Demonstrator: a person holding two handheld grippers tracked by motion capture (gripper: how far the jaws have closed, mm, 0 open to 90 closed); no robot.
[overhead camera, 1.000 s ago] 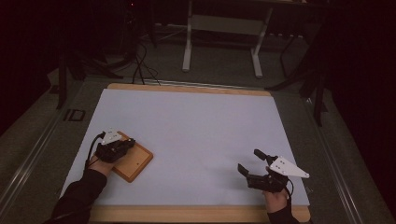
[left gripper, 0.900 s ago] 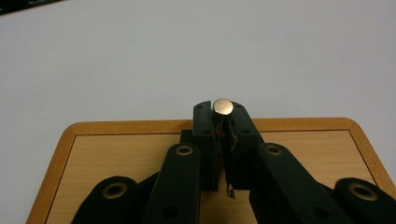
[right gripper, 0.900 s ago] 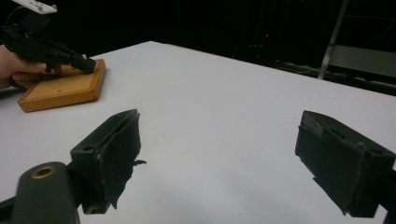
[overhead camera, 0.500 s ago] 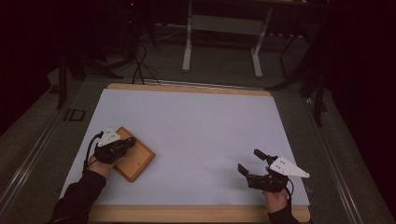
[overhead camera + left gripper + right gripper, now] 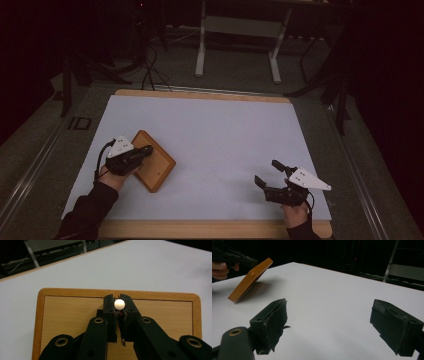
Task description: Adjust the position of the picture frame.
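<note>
Left gripper view: left gripper (image 5: 119, 305) clamped on a small white knob (image 5: 119, 304) atop the wooden board (image 5: 75, 312), jaws nearly together. Board tilted, far edge down on the white table (image 5: 225, 130), near edge raised. Well off to the board's right, right gripper (image 5: 267, 173) hovering, jaws wide apart, holding nothing.

Dim room; lit table; dark, vignetted edges.
</note>
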